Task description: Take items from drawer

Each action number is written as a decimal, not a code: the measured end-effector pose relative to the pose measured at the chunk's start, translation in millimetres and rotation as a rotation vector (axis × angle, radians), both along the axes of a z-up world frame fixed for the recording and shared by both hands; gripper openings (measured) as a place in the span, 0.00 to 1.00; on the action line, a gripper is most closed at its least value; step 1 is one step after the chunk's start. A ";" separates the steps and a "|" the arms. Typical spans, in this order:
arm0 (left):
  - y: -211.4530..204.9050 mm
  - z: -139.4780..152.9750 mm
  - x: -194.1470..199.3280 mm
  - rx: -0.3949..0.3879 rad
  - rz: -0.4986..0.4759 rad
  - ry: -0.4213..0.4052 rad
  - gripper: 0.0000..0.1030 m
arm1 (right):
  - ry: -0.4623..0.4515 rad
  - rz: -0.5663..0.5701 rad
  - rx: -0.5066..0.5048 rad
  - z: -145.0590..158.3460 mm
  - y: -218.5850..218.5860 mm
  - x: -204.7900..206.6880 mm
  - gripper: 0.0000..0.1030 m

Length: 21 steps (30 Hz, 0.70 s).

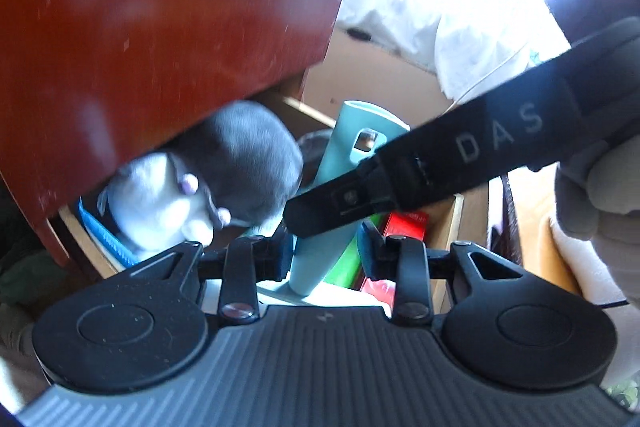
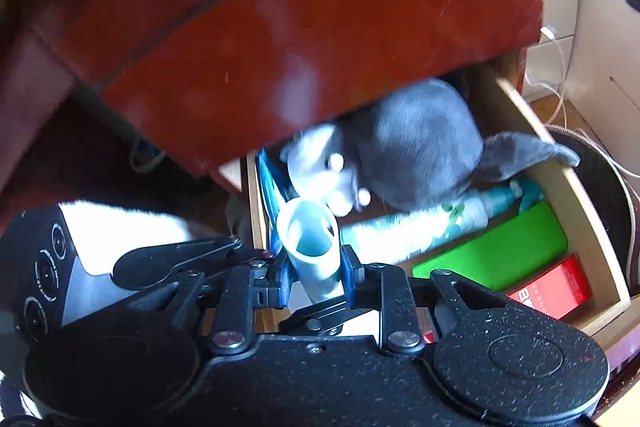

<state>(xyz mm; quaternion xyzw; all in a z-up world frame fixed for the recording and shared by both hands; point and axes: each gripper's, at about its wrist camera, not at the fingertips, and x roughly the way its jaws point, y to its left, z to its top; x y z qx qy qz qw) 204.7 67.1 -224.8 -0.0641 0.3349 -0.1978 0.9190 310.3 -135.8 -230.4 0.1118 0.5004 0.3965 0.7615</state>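
Note:
The open wooden drawer (image 2: pixel 576 187) holds a grey and white plush toy (image 2: pixel 412 143), a teal-and-white bottle (image 2: pixel 416 223), a green box (image 2: pixel 500 251) and a red box (image 2: pixel 556 287). My right gripper (image 2: pixel 314 273) is shut on a pale teal silicone case (image 2: pixel 310 247), rolled and held upright above the drawer. In the left wrist view the same case (image 1: pixel 340 179) stands between my left gripper's fingers; the left gripper (image 1: pixel 326 251) looks open around it. The right gripper's black body (image 1: pixel 460 155) crosses that view. The plush (image 1: pixel 240 163) lies to the left.
A red-brown wooden top (image 1: pixel 160 27) overhangs the back of the drawer. A blue flat item (image 2: pixel 268 195) stands at the drawer's left wall. A cardboard box (image 1: pixel 372 75), white cloth (image 1: pixel 472 39) and cables (image 2: pixel 560 99) lie beyond the drawer.

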 end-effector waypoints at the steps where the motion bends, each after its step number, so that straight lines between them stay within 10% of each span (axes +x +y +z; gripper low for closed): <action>1: -1.0 2.3 -1.2 0.007 -0.004 -0.012 0.32 | 0.005 -0.014 0.016 1.2 -4.2 1.0 0.27; 9: -4.0 -3.7 -2.4 0.048 -0.016 0.042 0.33 | 0.069 -0.107 0.029 -8.0 -19.4 8.3 0.27; 14: -0.3 2.1 -7.2 0.139 -0.032 0.103 0.62 | 0.128 -0.188 0.046 -19.0 -31.6 13.2 0.27; 21: 23.5 -31.9 9.7 -0.089 0.061 0.326 0.71 | 0.216 -0.304 0.100 -33.6 -50.2 19.6 0.27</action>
